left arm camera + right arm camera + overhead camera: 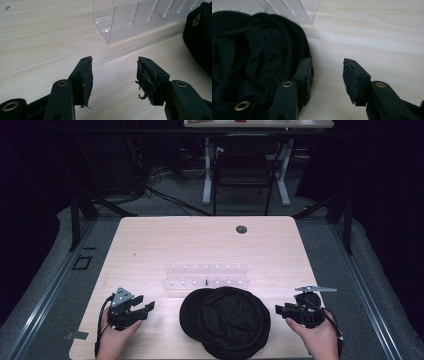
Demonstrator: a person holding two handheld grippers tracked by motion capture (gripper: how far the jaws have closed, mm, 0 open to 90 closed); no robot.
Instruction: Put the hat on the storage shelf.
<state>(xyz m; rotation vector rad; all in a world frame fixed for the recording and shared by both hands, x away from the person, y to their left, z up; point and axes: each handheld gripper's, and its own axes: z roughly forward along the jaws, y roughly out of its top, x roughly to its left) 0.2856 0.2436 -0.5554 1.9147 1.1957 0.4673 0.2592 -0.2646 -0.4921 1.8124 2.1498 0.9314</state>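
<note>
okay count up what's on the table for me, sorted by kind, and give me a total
Black fabric pieces: 2, overlapping as far as the high view shows
Clear acrylic rack: 1
Handheld grippers: 2, the left gripper and the right gripper, both with jaws apart
Total: 5

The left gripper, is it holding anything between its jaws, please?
No, the left gripper stands open with only bare table between its jaws.

Lab/recording rig: lone wooden table [150,240] on grey floor, black curtains [35,170] around, loose cables [155,180], a desk [257,124] and chair [242,170] behind.
</note>
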